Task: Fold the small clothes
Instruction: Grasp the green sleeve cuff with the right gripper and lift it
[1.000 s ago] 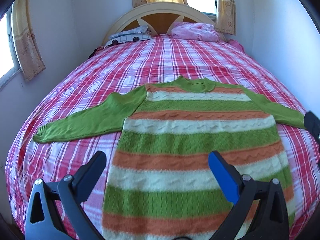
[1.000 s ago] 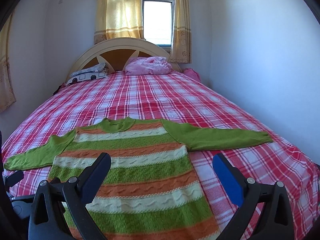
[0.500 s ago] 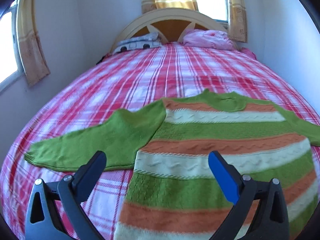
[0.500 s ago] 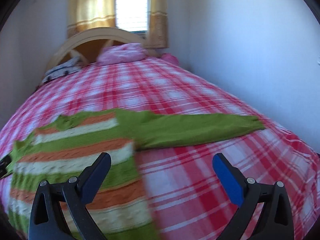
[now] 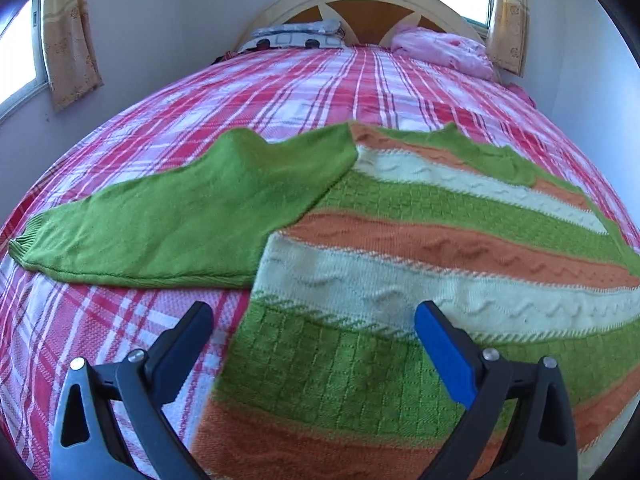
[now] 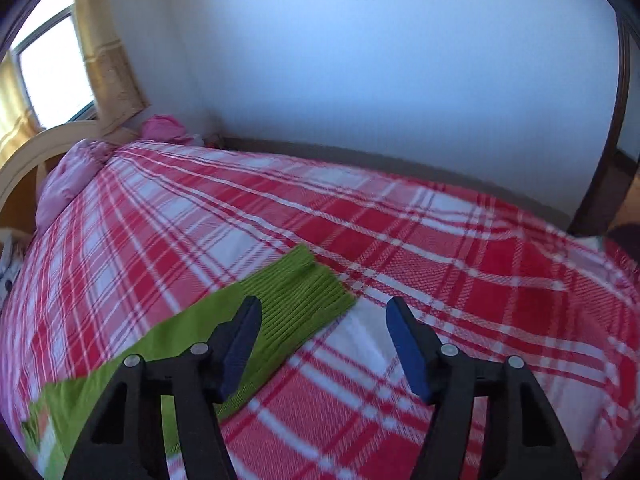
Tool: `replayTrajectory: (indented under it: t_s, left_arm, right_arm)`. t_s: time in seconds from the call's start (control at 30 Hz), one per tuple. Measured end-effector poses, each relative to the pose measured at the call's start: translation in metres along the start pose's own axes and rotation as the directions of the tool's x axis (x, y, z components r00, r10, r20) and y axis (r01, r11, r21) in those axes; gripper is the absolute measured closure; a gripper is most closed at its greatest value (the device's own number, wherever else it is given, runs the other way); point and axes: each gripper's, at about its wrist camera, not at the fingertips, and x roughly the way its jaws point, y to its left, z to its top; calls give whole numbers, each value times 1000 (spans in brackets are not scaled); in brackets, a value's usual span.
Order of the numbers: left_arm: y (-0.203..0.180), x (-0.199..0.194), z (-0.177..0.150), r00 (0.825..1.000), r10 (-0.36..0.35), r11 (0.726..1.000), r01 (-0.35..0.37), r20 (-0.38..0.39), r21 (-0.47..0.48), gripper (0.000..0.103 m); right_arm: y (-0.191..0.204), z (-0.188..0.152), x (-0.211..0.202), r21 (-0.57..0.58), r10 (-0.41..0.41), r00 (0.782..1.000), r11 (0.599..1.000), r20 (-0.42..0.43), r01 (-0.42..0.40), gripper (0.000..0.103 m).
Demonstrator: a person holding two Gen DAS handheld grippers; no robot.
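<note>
Sweater (image 5: 420, 240) is lying flat, front up, spread across the near half of the bed (image 5: 320, 80), hem toward the foot edge, collar toward the headboard (image 5: 360, 0). Both sleeves are stretched out sideways toward the bed's side edges. My read: that layout is giving each gripper its own sleeve to work.

Left gripper (image 5: 312, 340) is hovering low over the sweater's left body edge, just below the armpit, jaws wide apart and holding nothing. The left sleeve (image 5: 160, 220) is running out toward the left edge of the bed, cuff nearly at it. The gripper seems to be lining up on the side seam or sleeve root rather than the cuff.

Right gripper (image 6: 324, 332) is sitting over the right sleeve cuff (image 6: 296, 300), near the bed's right edge. Its jaws have just been closing but are standing apart; the dark finger is overlapping the ribbed cuff, the blue one is over bare plaid bedcover. Nothing is pinched yet, and the cuff is only partly between them. Frame is motion-blurred, so contact with the fabric is hard to call.

Likely step: sleeve fold-in, right side leading. Folding itself is not started; the sweater is lying fully open.

Pillow (image 5: 296, 36) and pink bundle (image 5: 444, 52) are sitting at the headboard end, well apart from the work.
</note>
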Motion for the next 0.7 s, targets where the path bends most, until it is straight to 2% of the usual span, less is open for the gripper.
replayTrajectory:
  t_s: [0.07,0.1,0.17,0.23,0.27,0.33,0.4,0.47,0.6,0.7]
  left_arm:
    - [-3,2,-1,1000,5,1000,-5,-11,10,0]
    - [-4,1,-2,1000,9,1000,-9,-7,12,0]
    - [-3,1,-2,1000,10,1000,-10,2,12,0]
    - [-3,3,-1,1000,8,1000,-8,3,13,0]
    - [-3,3,-1,1000,7,1000,-7,2,13,0]
    - [-3,3,-1,1000,3,1000,-3,2,10,0]
    - [-2,3,-1,1000,-2,1000,2,3,7,0]
    - [-2,3,-1,1000,-7,1000,7,5,5,0]
    - [-1,2,-2,1000,-16,1000,16,8,-2,0]
    - [0,2,-2,1000,-24,1000,24,11,-7,0]
  right_arm:
    - [0,5,21,10,0,999,1000,-44,1,39]
    - [1,5,30,17,1,998,1000,-62,1,43]
    - [3,0,34,28,-8,998,1000,-61,10,43]
    - [12,-3,37,-32,-43,998,999,-42,42,43]
    - [17,-4,40,-77,-70,997,995,-37,67,47]
    - [20,-5,43,-108,-64,998,992,-28,61,60]
    - [17,-2,45,-106,-15,999,994,-40,10,85]
    - [17,0,43,-108,14,999,994,-49,-19,94]
    - [21,4,21,-94,46,999,994,-14,-47,95]
    - [39,8,-10,-147,93,995,985,39,-86,95]
